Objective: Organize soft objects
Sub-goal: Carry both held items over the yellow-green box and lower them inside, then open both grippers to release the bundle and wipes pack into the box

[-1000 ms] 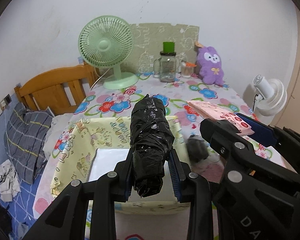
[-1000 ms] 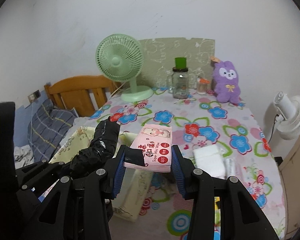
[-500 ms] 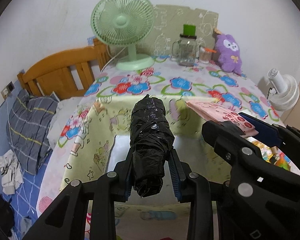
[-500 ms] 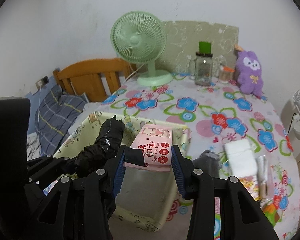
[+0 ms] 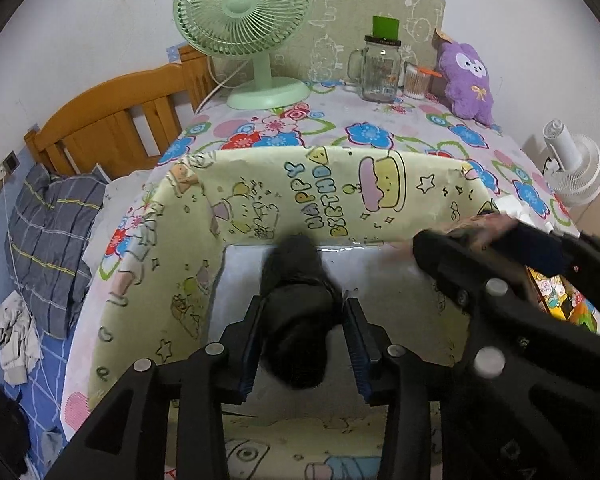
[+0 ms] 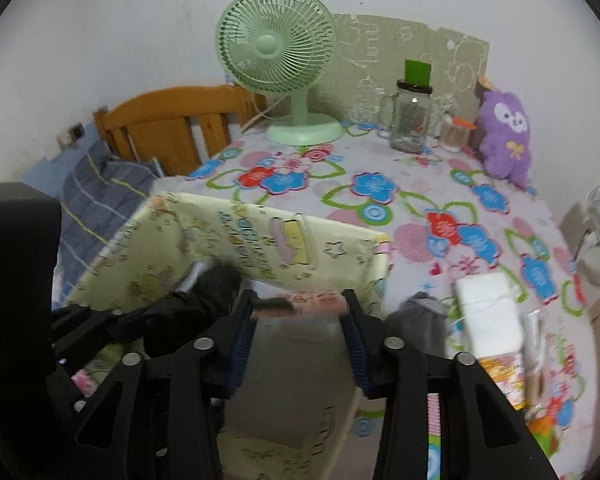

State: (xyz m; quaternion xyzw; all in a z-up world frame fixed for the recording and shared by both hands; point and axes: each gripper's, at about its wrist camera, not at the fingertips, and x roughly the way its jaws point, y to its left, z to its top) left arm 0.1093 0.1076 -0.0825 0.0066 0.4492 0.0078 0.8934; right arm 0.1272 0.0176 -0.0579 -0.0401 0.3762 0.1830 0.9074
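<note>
- the surface (image 5: 380, 136), covered in a cloth of blue, red and pink flowers, carries everything here; a wooden bed headboard (image 5: 112, 128) and a grey checked pillow (image 5: 48, 236) lie off its left side.
- the pale yellow box (image 5: 204, 240) sits at the near left of the surface, open at the top, its floor white; the inner back wall reads "happy birthday" beside a cartoon cake.
- a mint green desk fan (image 6: 278, 56) stands at the back of the surface, with a beige patterned board (image 6: 444, 56) leaning on the wall behind.
- a purple plush toy (image 6: 506, 132) sits at the back right; beside it a glass mug jar (image 6: 412, 120) with a green block on its lid, whose label is too small to read.
- a white fan (image 5: 576, 172) stands off the right edge.
- a white tissue pack (image 6: 488, 312) and a grey soft lump (image 6: 424, 320) lie on the surface just right of the box, with colourful printed packs nearer.
- the left claw (image 5: 302, 344) is clamped on the black wrapped bundle (image 5: 296, 320), which points down into the box over the white floor.
- the right claw (image 6: 298, 340) is clamped on the pink wipes pack (image 6: 300, 302), held over the box's right half; its print is motion-blurred and unreadable.
- seen from the left camera, the right claw blocks the box's right wall.
</note>
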